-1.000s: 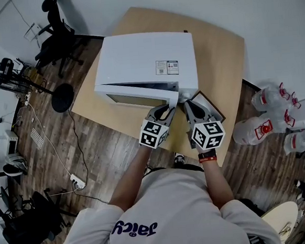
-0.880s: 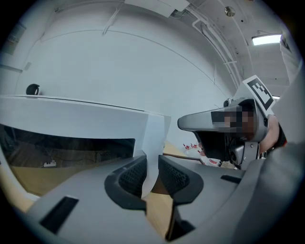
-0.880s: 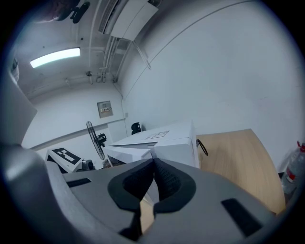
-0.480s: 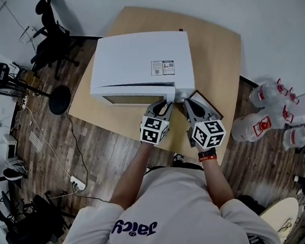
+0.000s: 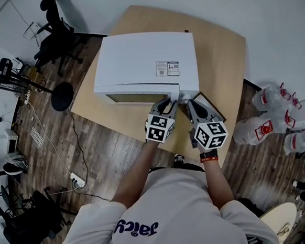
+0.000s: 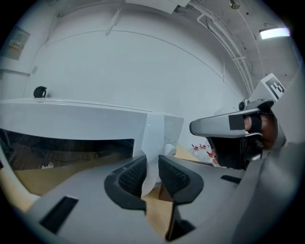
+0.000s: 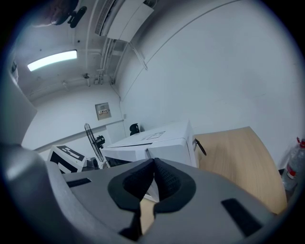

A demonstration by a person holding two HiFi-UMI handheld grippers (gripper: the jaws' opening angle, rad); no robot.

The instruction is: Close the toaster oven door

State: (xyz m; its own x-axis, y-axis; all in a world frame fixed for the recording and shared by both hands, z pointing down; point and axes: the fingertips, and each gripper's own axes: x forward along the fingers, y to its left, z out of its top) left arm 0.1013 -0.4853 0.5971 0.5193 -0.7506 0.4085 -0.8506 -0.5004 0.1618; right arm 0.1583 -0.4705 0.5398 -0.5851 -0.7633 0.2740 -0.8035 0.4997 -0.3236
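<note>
A white toaster oven stands on the wooden table, with its door tilted up close to the body and a strip of glass showing. My left gripper is at the door's right front corner. In the left gripper view the door's white edge runs between the pads, and my left gripper is shut on it. My right gripper hovers just right of the oven's front corner. Its jaws are pressed together with nothing between them, and the oven is ahead.
A dark-framed flat object lies on the table under my right gripper. Several water bottles stand on the floor to the right. An office chair, a fan and a power strip with cable are at the left.
The oven door has swung up from clearly ajar to almost against the body. My left gripper went up and forward with it; the right gripper followed slightly.
</note>
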